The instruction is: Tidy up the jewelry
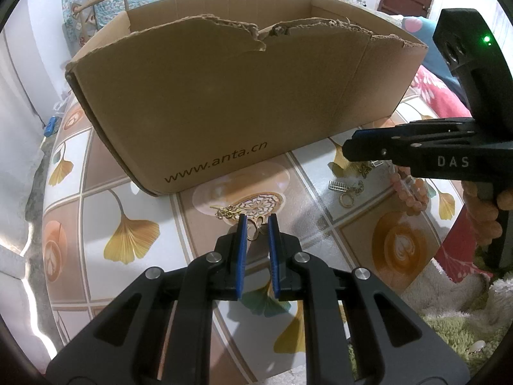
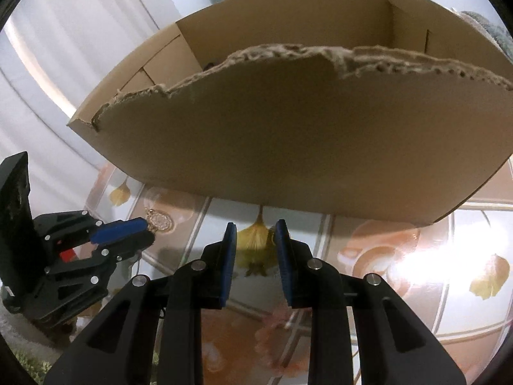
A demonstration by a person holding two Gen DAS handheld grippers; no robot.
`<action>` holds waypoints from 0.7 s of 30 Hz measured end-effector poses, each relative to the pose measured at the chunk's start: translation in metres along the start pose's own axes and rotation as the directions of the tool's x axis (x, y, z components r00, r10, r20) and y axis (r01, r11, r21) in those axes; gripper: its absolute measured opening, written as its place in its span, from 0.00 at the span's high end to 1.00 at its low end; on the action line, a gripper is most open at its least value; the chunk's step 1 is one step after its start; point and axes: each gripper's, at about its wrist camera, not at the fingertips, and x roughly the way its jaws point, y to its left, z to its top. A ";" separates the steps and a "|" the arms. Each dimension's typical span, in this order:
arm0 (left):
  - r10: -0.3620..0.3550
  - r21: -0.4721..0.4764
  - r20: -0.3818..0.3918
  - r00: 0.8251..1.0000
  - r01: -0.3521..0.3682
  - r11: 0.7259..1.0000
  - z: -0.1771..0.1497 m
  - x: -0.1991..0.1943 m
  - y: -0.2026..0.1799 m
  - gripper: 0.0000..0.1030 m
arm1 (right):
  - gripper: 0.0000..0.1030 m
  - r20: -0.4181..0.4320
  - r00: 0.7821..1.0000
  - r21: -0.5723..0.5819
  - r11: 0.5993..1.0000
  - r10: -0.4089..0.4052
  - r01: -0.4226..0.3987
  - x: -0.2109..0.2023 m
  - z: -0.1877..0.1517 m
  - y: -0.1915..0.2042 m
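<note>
The left gripper (image 1: 256, 224) points down at the table (image 1: 112, 192) with its blue pads narrowed around a small gold ring (image 1: 255, 229); the ring sits between the pads and appears pinched, though contact is hard to confirm from this angle. Just ahead of its tips lie a round filigree pendant (image 1: 256, 205) and a small gold charm (image 1: 226, 213), and beyond them stands the cardboard box (image 1: 224, 102) with its torn front wall. The right gripper (image 2: 255, 234) hangs a little off the table, jaws partly apart with nothing between them. Below and to its side, well to the right of the left gripper, lie the rest of the pieces: a pink bead bracelet (image 1: 413, 192) and a gold keyring with charms (image 1: 348, 192). The step in hand looks like the pickup of the ring. The next move probably calls for a firm pinch, a lift high enough to clear the torn wall, and a release inside the box, while the right gripper drops onto the bracelet.
</note>
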 end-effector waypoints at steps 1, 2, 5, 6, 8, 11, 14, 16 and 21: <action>0.000 0.000 0.000 1.000 0.000 1.000 0.000 0.000 0.000 0.88 | 0.76 0.013 1.000 -0.001 1.000 0.004 -0.004 -0.004 -0.001 0.001; 0.000 0.000 0.000 1.000 0.000 1.000 0.000 0.000 0.000 0.88 | 0.75 0.020 1.000 -0.002 1.000 0.011 -0.011 -0.009 -0.002 0.001; -0.001 0.000 0.000 1.000 0.001 1.000 0.000 0.000 0.000 0.88 | 0.76 0.020 0.999 -0.008 0.999 0.032 -0.032 -0.021 -0.008 0.003; -0.001 0.000 0.000 1.000 0.001 1.000 0.001 0.000 0.000 0.88 | 0.76 0.009 0.999 -0.006 0.999 0.035 -0.034 -0.021 -0.010 0.003; -0.001 -0.001 0.001 1.000 0.001 1.000 0.000 0.000 0.000 0.88 | 0.76 -0.019 0.999 0.000 0.999 0.033 -0.033 -0.023 -0.017 0.003; 0.000 0.000 0.001 1.000 0.000 1.000 0.000 0.000 0.000 0.88 | 0.75 -0.052 0.998 0.017 0.999 0.040 -0.040 -0.021 -0.021 -0.002; 0.001 -0.001 0.001 1.000 -0.001 1.000 0.000 0.000 0.000 0.88 | 0.76 -0.062 0.998 0.027 1.000 0.018 -0.016 -0.018 -0.019 -0.008; 0.000 -0.001 0.001 1.000 0.000 1.000 0.000 0.000 0.000 0.88 | 0.76 -0.048 0.999 0.023 1.000 -0.018 0.019 -0.020 -0.016 -0.010; 0.000 -0.001 0.001 1.000 0.000 1.000 0.000 0.000 0.000 0.88 | 0.76 -0.025 0.999 0.000 1.000 -0.023 0.023 -0.024 -0.012 -0.006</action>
